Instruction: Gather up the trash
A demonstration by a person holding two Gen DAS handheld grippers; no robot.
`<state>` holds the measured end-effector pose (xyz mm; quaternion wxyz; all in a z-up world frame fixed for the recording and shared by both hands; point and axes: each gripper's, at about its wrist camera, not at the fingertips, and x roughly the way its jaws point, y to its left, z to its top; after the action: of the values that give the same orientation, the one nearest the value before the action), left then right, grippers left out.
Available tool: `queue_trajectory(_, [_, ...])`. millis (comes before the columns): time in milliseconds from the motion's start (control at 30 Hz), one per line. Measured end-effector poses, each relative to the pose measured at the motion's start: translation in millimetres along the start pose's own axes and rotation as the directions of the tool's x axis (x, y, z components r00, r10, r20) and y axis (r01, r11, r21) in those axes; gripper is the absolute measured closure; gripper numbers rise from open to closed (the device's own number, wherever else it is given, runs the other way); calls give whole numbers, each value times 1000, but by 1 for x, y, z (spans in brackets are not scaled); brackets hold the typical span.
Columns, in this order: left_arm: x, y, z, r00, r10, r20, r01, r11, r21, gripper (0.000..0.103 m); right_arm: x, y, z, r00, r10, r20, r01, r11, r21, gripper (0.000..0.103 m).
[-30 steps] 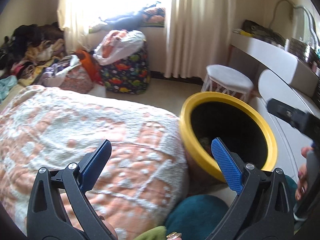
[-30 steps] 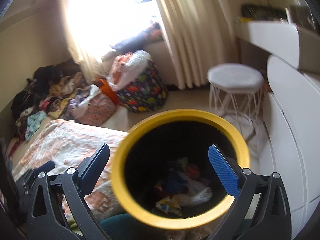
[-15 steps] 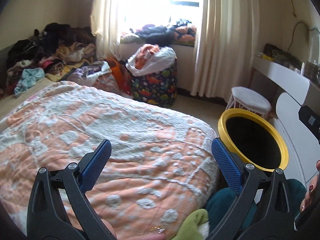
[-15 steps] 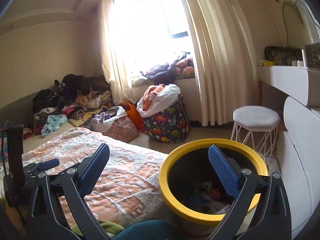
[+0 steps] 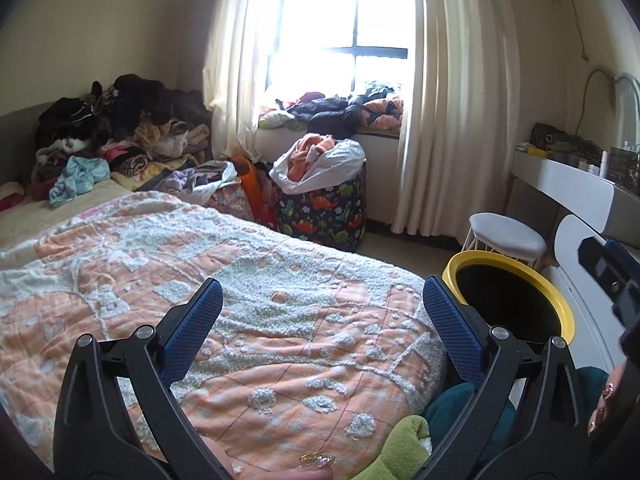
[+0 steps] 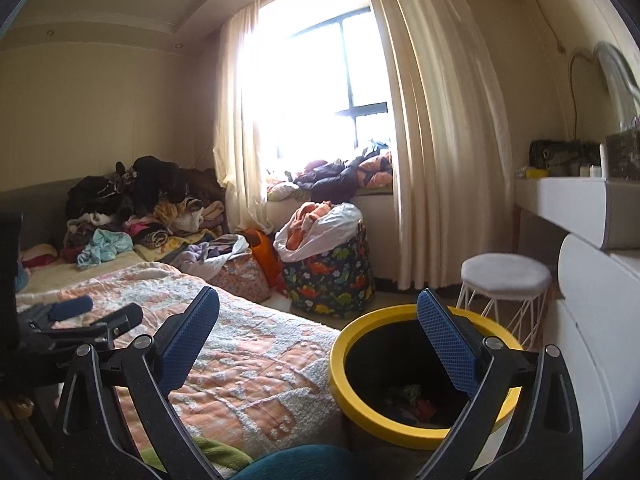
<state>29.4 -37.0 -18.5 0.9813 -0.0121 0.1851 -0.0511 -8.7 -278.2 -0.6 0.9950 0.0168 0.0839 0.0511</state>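
Observation:
A yellow-rimmed black trash bin point(image 6: 360, 396) stands on the floor by the bed's corner, with colourful trash point(image 6: 412, 398) at its bottom; it also shows at the right of the left wrist view point(image 5: 560, 308). My right gripper point(image 6: 318, 344) is open and empty, above and in front of the bin. My left gripper point(image 5: 320, 328) is open and empty over the orange-and-white bedspread point(image 5: 200, 280). The right gripper's body shows at the right edge of the left wrist view point(image 5: 608, 272), and the left gripper at the left of the right wrist view point(image 6: 80, 316).
A white stool point(image 6: 504, 280) stands behind the bin beside a white dresser point(image 6: 592, 320). A dinosaur-print hamper point(image 6: 328, 276) with a white bag sits under the window. Clothes are piled at the far end of the bed point(image 6: 132, 212). Green and teal cushions point(image 5: 452, 412) lie near me.
Both grippers have pulled up and back from the bin. It has gone from close under the right gripper to lower and farther off. More of the bed and window shows.

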Motion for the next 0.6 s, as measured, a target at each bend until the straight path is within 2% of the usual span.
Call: queue_trajectory(600, [-1,-6,-5,1000,-13,-6,13,1000,13,11,18,-5,-14,999,-16,-35,16,1000,10,6])
